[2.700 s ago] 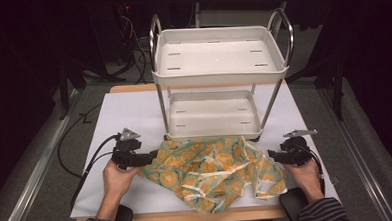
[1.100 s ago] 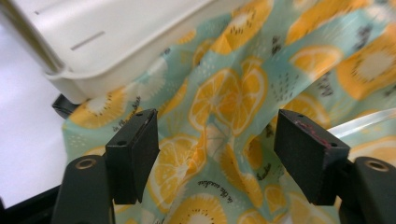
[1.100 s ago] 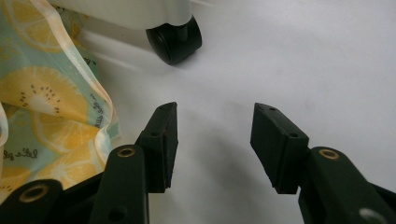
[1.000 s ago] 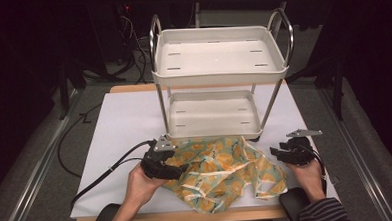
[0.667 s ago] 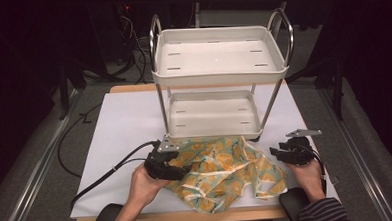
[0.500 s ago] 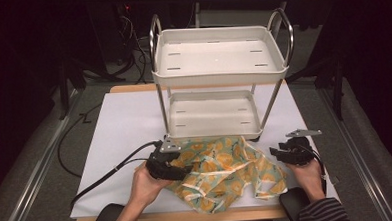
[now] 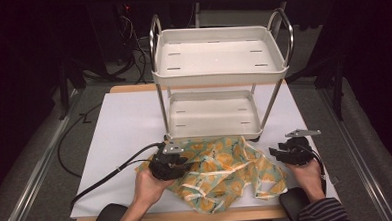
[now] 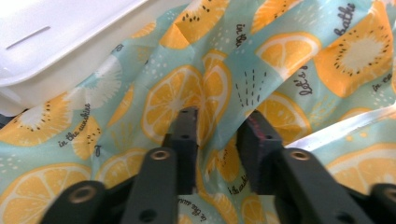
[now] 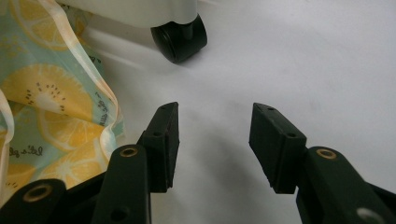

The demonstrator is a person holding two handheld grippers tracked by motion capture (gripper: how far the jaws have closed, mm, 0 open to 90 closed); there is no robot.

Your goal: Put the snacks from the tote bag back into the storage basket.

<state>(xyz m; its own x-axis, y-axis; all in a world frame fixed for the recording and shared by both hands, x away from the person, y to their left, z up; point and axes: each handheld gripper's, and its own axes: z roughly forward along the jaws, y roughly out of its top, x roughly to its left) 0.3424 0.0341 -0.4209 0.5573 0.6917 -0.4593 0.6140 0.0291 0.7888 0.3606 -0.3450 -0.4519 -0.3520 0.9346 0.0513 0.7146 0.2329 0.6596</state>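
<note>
Orange-and-teal, the thin crumpled cloth printed with citrus slices lies on the near part of the white table cover, just in front of the white two-shelf metal-framed cart. Since the earliest picture the left gripper has moved right from the cloth's left edge onto the cloth itself, while the right gripper has kept its place at the right edge (hardly any shift). In the left gripper view the left gripper has its jaws part-way apart with a raised fold of the cloth standing between them, not yet pinched. In the right gripper view the right gripper is spread wide over bare cover, the cloth just to its left, a black caster wheel beyond. Both hands come in from the near edge, sleeves striped, grippers pointing inward.
</note>
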